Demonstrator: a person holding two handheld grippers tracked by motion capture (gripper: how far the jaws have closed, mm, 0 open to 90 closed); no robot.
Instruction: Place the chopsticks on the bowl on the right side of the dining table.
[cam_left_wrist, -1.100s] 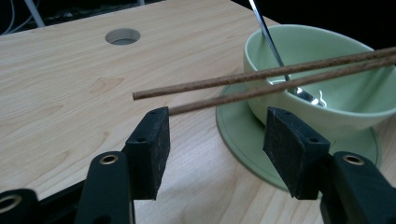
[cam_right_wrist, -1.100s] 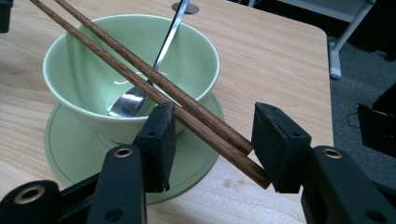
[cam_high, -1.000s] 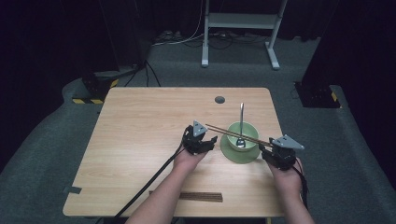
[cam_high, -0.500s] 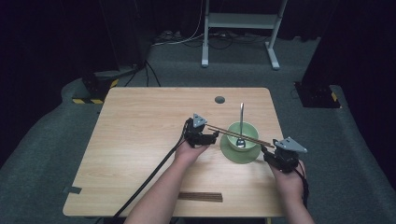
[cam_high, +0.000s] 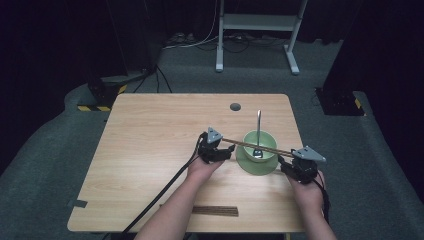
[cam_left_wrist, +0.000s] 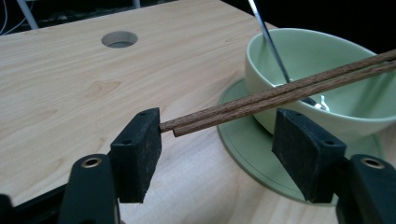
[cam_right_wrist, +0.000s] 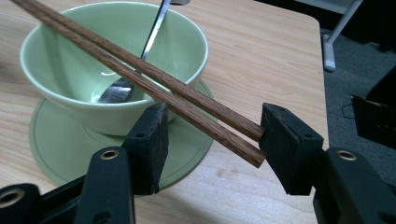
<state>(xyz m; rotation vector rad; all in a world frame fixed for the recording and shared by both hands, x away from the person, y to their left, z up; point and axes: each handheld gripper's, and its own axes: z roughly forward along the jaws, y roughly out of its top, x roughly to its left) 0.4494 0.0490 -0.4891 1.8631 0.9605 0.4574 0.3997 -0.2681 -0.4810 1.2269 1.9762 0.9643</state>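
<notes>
- The 2 chopsticks (cam_high: 257, 145) lie side by side across the rim of the green bowl (cam_high: 260, 145), spanning it from the left side to the right side in the high view.
- The bowl stands on a matching green saucer (cam_high: 245, 162), on the right half of the wooden table (cam_high: 150, 145).
- A metal spoon (cam_high: 258, 131) rests in the bowl, its handle leaning up over the far rim.
- The left gripper (cam_high: 216, 151) sits just left of the saucer, at the left ends of the chopsticks.
- In the left gripper view, its jaws stand wide apart; the chopstick ends (cam_left_wrist: 280, 93) reach the inner face of the left pad (cam_left_wrist: 137, 149), while the right pad (cam_left_wrist: 306, 149) is clear of the wood. So this gripper is released, not pinching.
- The right gripper (cam_high: 298, 167) sits just right of the saucer, at the other ends of the chopsticks.
- In the right gripper view, its jaws are likewise spread; the chopstick tips (cam_right_wrist: 140, 74) end at the right pad (cam_right_wrist: 289, 142), and the left pad (cam_right_wrist: 149, 140) stands apart from them, low by the saucer (cam_right_wrist: 70, 149). This gripper is also released.
- In that view the spoon bowl (cam_right_wrist: 116, 91) lies at the bottom of the green bowl (cam_right_wrist: 60, 74), under the chopsticks.
- A second bundle of dark sticks (cam_high: 215, 211) lies flat near the table's near edge, between the person's forearms.
- A round hole (cam_high: 235, 106) shows in the tabletop beyond the bowl.
</notes>
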